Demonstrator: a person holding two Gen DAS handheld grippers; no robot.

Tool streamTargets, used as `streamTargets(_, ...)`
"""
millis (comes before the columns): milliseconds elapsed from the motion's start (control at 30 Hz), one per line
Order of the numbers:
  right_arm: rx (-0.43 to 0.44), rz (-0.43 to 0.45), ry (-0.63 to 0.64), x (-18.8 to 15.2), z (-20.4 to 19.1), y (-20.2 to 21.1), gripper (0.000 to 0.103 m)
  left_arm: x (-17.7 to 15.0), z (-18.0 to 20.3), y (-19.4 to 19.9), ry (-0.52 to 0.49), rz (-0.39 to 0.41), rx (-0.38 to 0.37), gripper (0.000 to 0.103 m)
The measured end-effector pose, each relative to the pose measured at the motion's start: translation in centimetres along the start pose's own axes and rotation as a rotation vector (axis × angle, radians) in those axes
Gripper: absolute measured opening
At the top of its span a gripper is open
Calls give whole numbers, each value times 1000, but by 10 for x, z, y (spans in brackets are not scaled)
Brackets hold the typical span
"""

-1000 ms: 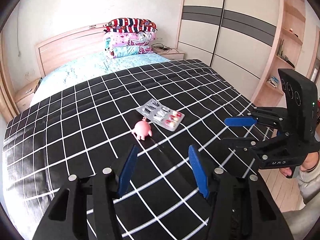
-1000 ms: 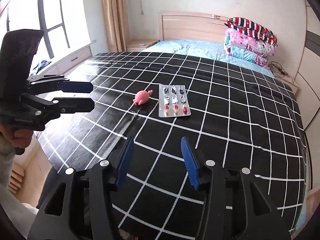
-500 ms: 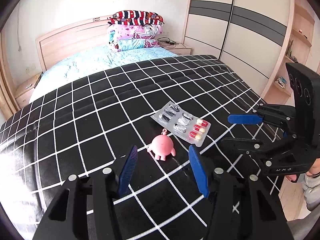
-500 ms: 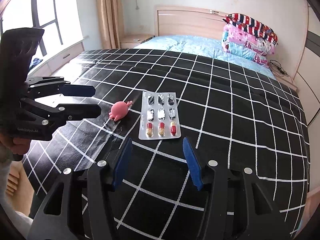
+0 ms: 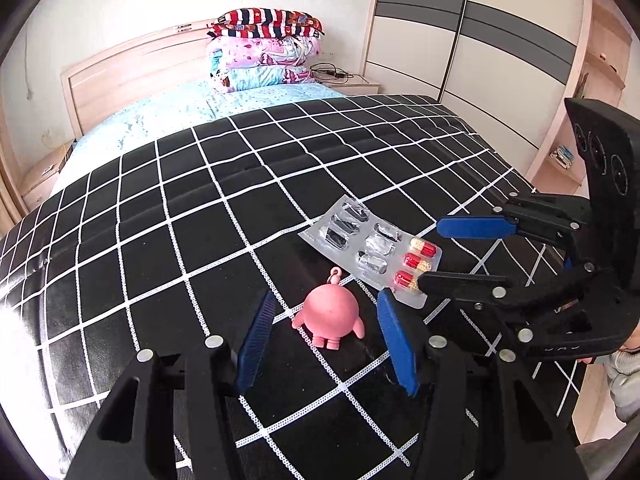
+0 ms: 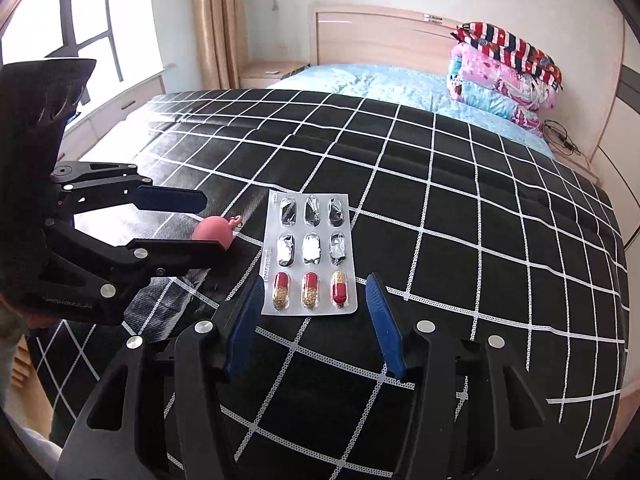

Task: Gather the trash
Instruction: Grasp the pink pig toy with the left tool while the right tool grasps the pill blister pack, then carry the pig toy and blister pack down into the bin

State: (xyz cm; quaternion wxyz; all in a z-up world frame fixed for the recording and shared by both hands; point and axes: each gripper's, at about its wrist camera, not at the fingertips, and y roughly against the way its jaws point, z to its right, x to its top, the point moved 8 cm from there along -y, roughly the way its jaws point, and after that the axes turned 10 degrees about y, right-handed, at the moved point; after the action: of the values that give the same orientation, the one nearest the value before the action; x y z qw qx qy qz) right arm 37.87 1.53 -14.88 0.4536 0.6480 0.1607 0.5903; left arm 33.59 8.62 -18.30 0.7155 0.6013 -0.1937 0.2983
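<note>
A silver pill blister pack (image 6: 310, 256) with three red-and-yellow capsules lies flat on the black checked bedspread (image 6: 460, 208). It also shows in the left wrist view (image 5: 372, 250). A small pink toy figure (image 5: 331, 315) lies beside it, partly hidden in the right wrist view (image 6: 214, 230) behind the left gripper. My left gripper (image 5: 326, 320) is open with the pink toy between its fingers. My right gripper (image 6: 316, 300) is open, its fingers either side of the pack's near end. Both grippers hold nothing.
Folded quilts (image 5: 264, 52) are stacked at the wooden headboard (image 5: 132, 68). A light blue sheet (image 5: 200, 106) covers the head of the bed. A wardrobe (image 5: 472, 32) stands to the right, a window (image 6: 60, 36) and curtain (image 6: 216, 24) to the left.
Both grippers have moved forward and down toward the bed. The pink toy now lies between the left fingers and the blister pack's near end between the right fingers.
</note>
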Motion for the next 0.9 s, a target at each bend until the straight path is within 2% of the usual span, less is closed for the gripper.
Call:
streamTargets(133,-2,-5,5,-1,1,-6,52,-1,1,-5,-1,-12,-5,51)
streamTargets(200,-5,-12,7,-1,1,-8,51,-1,2,-6,-6,-16,-10,39)
streamTargets(267,-3,-11,5,-1,2,-8,47,-3,0,-9,-10,-21,3,35)
streamTargets(900,25,17,-29,-7,-3,8,47,-7,8,20,-4,12,1,34)
